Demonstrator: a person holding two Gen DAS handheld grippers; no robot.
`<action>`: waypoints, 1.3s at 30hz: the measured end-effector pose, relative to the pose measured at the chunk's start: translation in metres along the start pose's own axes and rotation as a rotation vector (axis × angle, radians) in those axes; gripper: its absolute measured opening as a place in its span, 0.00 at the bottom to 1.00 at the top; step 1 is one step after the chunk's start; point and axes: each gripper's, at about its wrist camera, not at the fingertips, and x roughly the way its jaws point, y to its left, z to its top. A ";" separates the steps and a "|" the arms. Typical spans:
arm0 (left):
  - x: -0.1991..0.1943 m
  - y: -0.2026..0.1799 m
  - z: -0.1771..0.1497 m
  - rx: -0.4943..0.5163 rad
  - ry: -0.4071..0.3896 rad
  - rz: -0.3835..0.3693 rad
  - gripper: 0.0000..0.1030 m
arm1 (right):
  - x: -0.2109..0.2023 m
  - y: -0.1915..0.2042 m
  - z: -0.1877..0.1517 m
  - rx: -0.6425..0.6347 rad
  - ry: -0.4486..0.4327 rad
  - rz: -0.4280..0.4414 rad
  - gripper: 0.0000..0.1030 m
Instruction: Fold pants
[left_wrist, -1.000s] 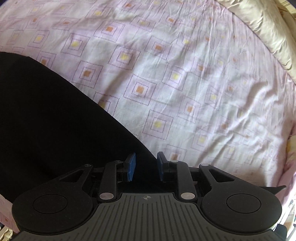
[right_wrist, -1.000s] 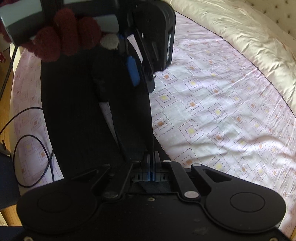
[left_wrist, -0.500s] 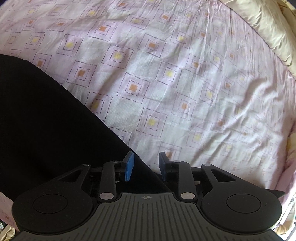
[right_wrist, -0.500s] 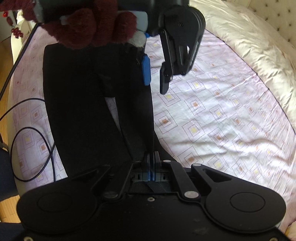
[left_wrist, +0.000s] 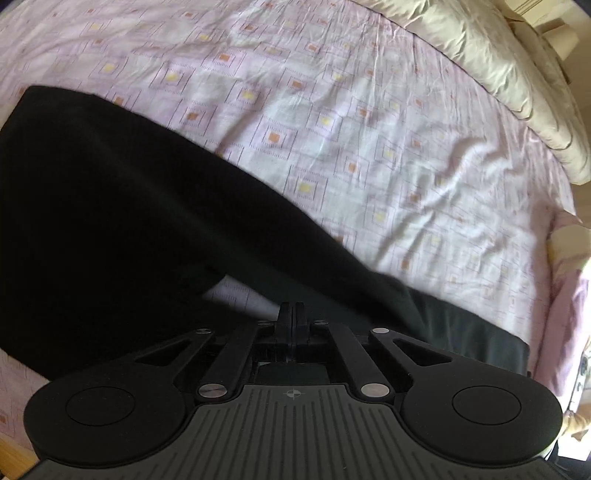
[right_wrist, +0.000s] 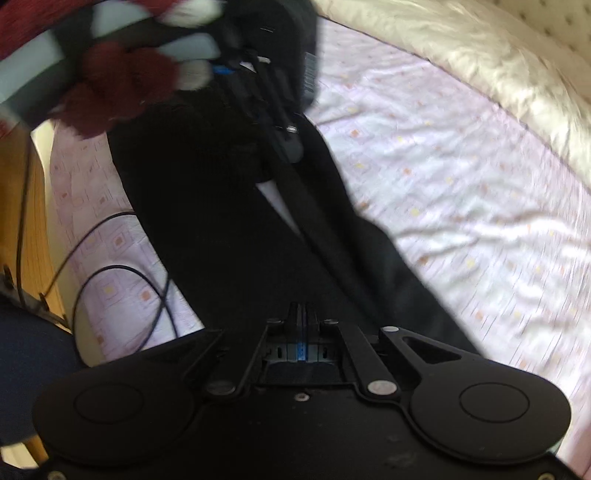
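- One bed sheet (left_wrist: 369, 155), pale pink cotton printed with small yellow and orange squares, wrinkled, covers the bed and fills both views from 10 to 4 o'clock.
- One cream quilted duvet (left_wrist: 509, 74), bunched along the sheet's far edge, lies at 1 to 2 o'clock in both views.
- One pair of black fabric pants (left_wrist: 110, 206) lies on the sheet. In the left wrist view it spans 9 to 5 o'clock; in the right wrist view it runs from 12 down to 6 o'clock, with a narrow gap of sheet showing between two layers near centre.
- Two black two-finger grippers are in use.
- The left gripper (left_wrist: 291, 314), at 6 o'clock in its own view, has its jaws closing, pressed together on a fold of the pants. It also appears at 12 o'clock in the right wrist view, blurred, with a hand in a dark red fuzzy glove (right_wrist: 122, 96) on its handle at 10 to 11 o'clock.
- The right gripper (right_wrist: 302, 314) has its jaws pressed together, pinching the pants at 6 o'clock.
- One thin black cable (right_wrist: 122, 273) loops over the sheet at 8 o'clock, left of the pants.
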 end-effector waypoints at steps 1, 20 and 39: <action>-0.003 0.002 -0.007 0.006 -0.005 0.009 0.00 | 0.001 -0.006 -0.004 0.093 0.004 0.001 0.08; -0.039 0.080 -0.012 -0.077 -0.099 0.124 0.09 | 0.088 -0.035 0.145 0.102 -0.031 0.082 0.67; -0.018 0.167 0.033 -0.017 -0.029 0.050 0.09 | 0.163 0.015 0.251 0.040 0.005 0.071 0.04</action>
